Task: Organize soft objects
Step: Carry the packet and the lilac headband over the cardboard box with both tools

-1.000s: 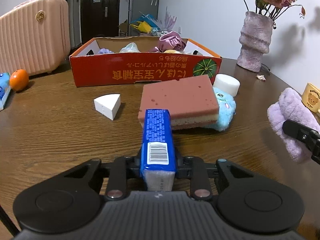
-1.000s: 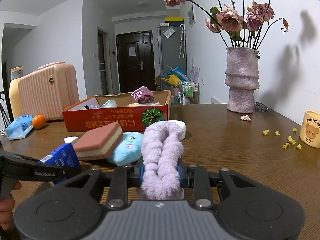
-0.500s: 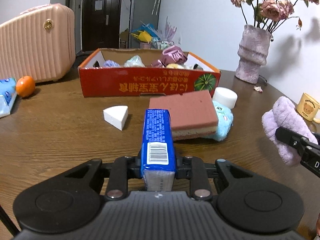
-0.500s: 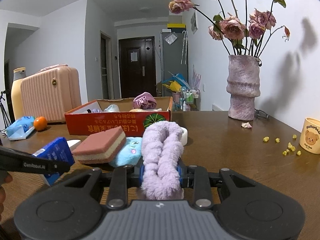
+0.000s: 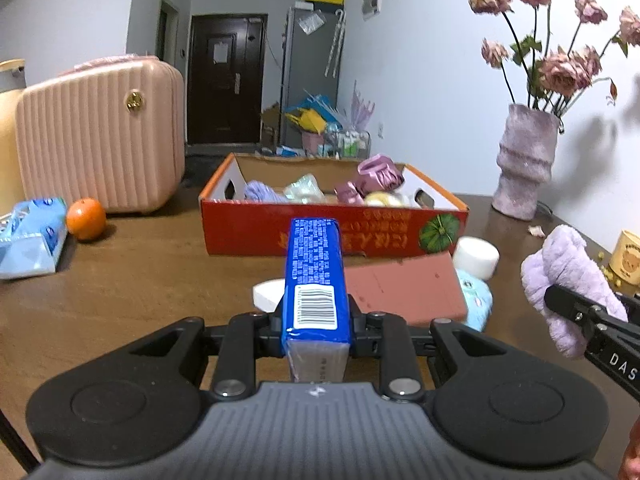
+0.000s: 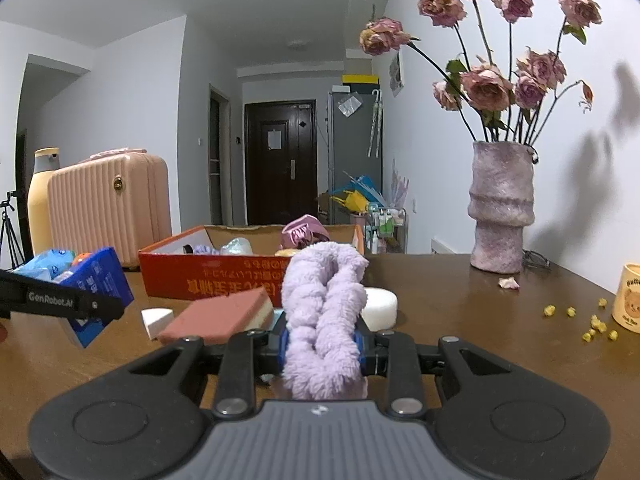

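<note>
The left tongs [image 5: 316, 316] are closed narrow on a blue packet [image 5: 314, 276] with a barcode label; the packet is gripped on its two sides and sticks out forward, lifted above the surface [image 5: 140, 280]. The right tongs [image 6: 322, 346] are also closed narrow, and they hold a fluffy lilac cloth [image 6: 324, 312] that is bunched between the two fingers and rises over them. In the left wrist view the same cloth [image 5: 568, 276] is seen at the right, off the surface.

On the brown wooden surface, in front of both tongs, stands an open red cardboard box [image 5: 332, 228] with a green pumpkin picture on its front wall. Inside it lie several soft things, among them a shiny mauve bundle [image 5: 378, 176] and a pale lilac piece [image 5: 260, 192]. Near the box, on the surface, are a pink sponge block [image 5: 404, 292], a light blue plush toy [image 5: 476, 300] partly under it, a white round puff [image 5: 476, 256] and a white wedge sponge [image 6: 158, 318].

At the left are an orange [image 5: 86, 218], a light blue tissue pack [image 5: 32, 236] and a pink ribbed suitcase [image 5: 100, 136]. At the right stand a rough mauve vase [image 6: 500, 208] with dried roses and a yellow cup [image 6: 628, 300] with a bear on it; small yellow crumbs [image 6: 592, 322] lie near the cup. Behind, a dark door [image 6: 280, 160] closes a corridor with white walls.
</note>
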